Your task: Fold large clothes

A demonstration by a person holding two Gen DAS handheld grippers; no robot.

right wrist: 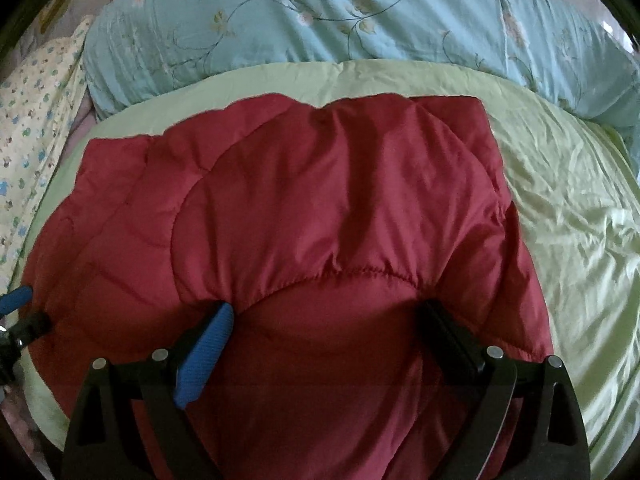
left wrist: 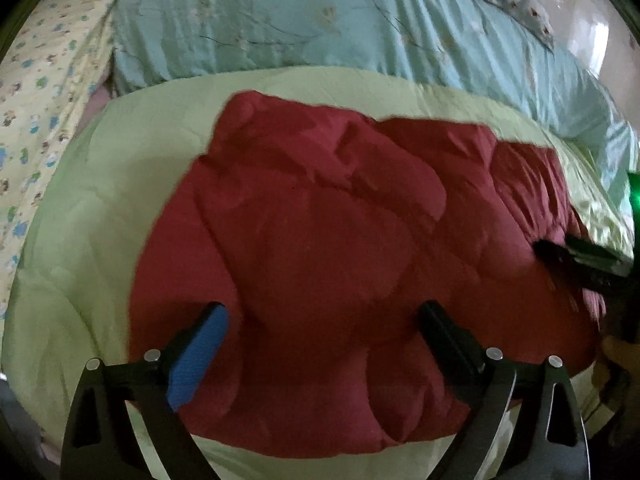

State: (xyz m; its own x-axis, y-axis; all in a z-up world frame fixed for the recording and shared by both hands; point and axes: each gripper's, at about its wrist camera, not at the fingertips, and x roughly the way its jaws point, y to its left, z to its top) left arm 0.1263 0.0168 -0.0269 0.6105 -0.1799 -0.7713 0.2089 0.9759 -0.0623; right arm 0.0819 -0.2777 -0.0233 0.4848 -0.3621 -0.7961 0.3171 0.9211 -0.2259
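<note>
A dark red quilted puffer garment [left wrist: 340, 248] lies folded in a thick bundle on a pale green sheet [left wrist: 92, 208]. It also shows in the right wrist view [right wrist: 304, 216]. My left gripper [left wrist: 322, 312] is open, its fingers wide apart just above the garment's near part. My right gripper [right wrist: 326, 312] is open too, hovering over the garment's stitched seam. The right gripper's dark fingers show at the right edge of the left wrist view [left wrist: 576, 256], low over the garment's right side. The left gripper's blue fingertip [right wrist: 14, 298] shows at the far left of the right wrist view.
A light blue floral duvet [left wrist: 320, 24] is bunched along the far side of the bed, also in the right wrist view [right wrist: 360, 16]. A yellow printed cloth [left wrist: 36, 92] lies at the left. Wrinkled green sheet [right wrist: 572, 216] spreads right of the garment.
</note>
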